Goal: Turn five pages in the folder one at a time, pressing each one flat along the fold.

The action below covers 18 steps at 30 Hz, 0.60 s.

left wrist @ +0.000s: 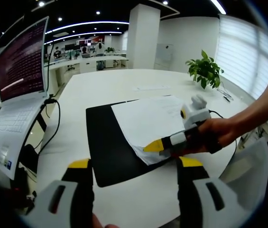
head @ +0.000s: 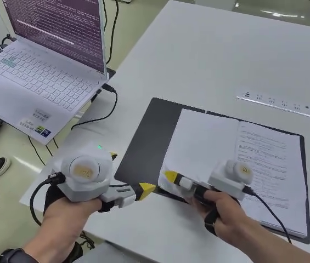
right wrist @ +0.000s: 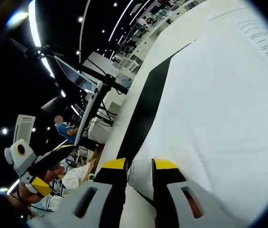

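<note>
Step in hand, as I judge it: you are laying a turned page (head: 204, 145) down onto the left half of the folder (head: 141, 145), and are not yet pressing it. The folder is lying open on the white table (head: 215, 60), from centre to lower right of the head view. Its black cover is showing at the left and the printed page (head: 267, 164) at the right.

You are holding the yellow tips of your right gripper (head: 170, 176) at the turned page's lower-left corner. In the right gripper view the jaws are standing a narrow gap apart, with white sheet and black cover beyond. I cannot tell whether the corner is being pinched or merely touched.

You are hovering your left gripper (head: 146, 189) off the folder's lower-left edge, just beside the right tips. In the left gripper view its jaws are spread wide, gripping nothing.

Next move, by judgement: letting the corner go and running a tip along the fold (head: 237, 159) end to end. Keep the pressure light so the thin sheet is not creasing or sliding.

Hard to make out:
- which of the five turns this is
- the print on the page
- part of the folder's lower edge, which your right hand (head: 226, 216) is covering
- a pale strip (head: 281, 103) with small markings at the right of the table

The frame is cutting off the laptop (head: 50, 60) at the upper left.
</note>
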{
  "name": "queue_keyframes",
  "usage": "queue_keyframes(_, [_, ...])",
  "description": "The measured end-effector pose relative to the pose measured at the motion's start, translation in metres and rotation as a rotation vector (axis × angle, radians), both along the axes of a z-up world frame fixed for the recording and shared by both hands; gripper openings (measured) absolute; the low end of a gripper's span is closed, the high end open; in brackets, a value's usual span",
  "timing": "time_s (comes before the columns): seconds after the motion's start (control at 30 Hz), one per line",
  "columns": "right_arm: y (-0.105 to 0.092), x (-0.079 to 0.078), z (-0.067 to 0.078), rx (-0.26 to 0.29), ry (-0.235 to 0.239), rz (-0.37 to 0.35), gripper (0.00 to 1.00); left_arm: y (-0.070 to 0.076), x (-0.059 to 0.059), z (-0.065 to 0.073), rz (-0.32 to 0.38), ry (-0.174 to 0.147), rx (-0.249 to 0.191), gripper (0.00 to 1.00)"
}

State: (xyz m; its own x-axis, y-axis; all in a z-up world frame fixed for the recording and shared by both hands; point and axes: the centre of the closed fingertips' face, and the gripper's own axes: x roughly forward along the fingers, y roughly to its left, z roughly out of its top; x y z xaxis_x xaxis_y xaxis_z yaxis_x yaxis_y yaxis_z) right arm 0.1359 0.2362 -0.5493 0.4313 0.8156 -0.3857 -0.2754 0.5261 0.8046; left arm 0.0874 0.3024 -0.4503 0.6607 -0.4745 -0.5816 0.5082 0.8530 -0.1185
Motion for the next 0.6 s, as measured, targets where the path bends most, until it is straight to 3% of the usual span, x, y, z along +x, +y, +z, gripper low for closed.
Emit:
queue_keyframes(0.13, [0.004,-0.004,0.008,0.023,-0.012,0.019,0.3,-0.004,0.002,-0.009,-0.018,0.03,0.003,0.72])
queue_keyframes(0.33, [0.006,-0.01,0.023,0.043,-0.034,0.041,0.43,-0.011,0.005,-0.013,-0.044,0.048,-0.003,0.69])
queue_keyframes(0.47, [-0.003,-0.01,0.029,0.033,-0.059,0.044,0.46,-0.021,0.008,-0.015,-0.084,0.06,-0.033,0.62])
queue_keyframes(0.6, [-0.02,-0.007,0.039,0.025,-0.092,0.014,0.45,-0.032,0.012,-0.016,-0.129,0.053,-0.034,0.51])
